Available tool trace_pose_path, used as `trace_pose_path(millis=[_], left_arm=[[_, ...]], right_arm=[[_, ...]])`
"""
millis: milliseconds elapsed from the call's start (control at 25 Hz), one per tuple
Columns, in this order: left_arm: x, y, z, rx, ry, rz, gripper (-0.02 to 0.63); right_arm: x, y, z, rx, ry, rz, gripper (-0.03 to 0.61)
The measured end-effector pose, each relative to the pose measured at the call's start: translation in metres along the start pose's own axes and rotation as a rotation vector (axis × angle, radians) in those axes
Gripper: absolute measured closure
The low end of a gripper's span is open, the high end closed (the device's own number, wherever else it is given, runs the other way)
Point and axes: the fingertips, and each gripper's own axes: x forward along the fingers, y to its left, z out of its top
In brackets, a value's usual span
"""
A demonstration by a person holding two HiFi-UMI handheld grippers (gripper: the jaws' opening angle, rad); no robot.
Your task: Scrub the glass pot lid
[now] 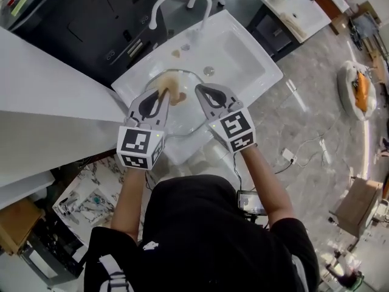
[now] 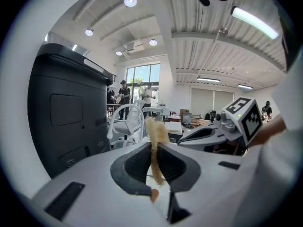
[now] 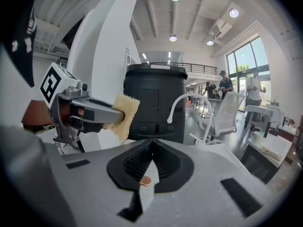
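Both jaws are shut: left gripper (image 1: 161, 93) pinches the sponge (image 2: 156, 131), right gripper (image 3: 152, 144) nothing, over the glass lid (image 1: 185, 118) in the sink (image 1: 243, 53).

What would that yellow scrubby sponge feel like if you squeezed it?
Probably squishy: the left gripper pinches the sponge thin, yet it spreads wider above the jaws. Likely light too, since it stands up from that small pinch without drooping. Its rough, fibrous look suggests it won't slip out easily.
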Motion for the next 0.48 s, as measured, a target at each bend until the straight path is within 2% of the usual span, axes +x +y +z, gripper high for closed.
trace_pose_path(millis=[480], left_arm=[[0.01, 0.018, -0.064, -0.094, 0.121, 0.068, 0.592]], right_arm=[[0.028, 0.012, -0.076, -0.035, 0.209, 0.161, 0.58]])
